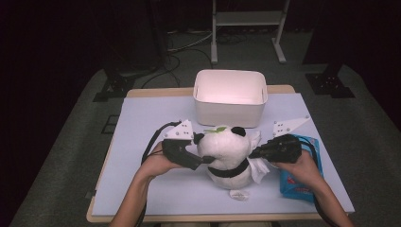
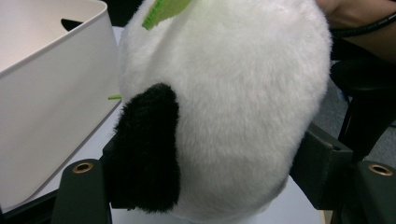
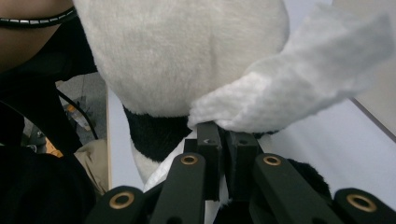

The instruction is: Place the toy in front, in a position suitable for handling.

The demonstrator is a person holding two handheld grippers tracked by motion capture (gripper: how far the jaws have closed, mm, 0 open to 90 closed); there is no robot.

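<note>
The plush panda [image 1: 226, 153] was white with black ears, a black band at its neck and a green leaf on its head. A white tissue [image 3: 299, 84] hung beside it, and the bin [image 1: 230, 97] behind was white. The table [image 1: 142, 142] was pale lavender, the packet [image 1: 298, 182] blue, both grippers black.

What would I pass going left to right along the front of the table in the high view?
Left gripper → panda plush toy → white tissue → right gripper → blue packet.
</note>
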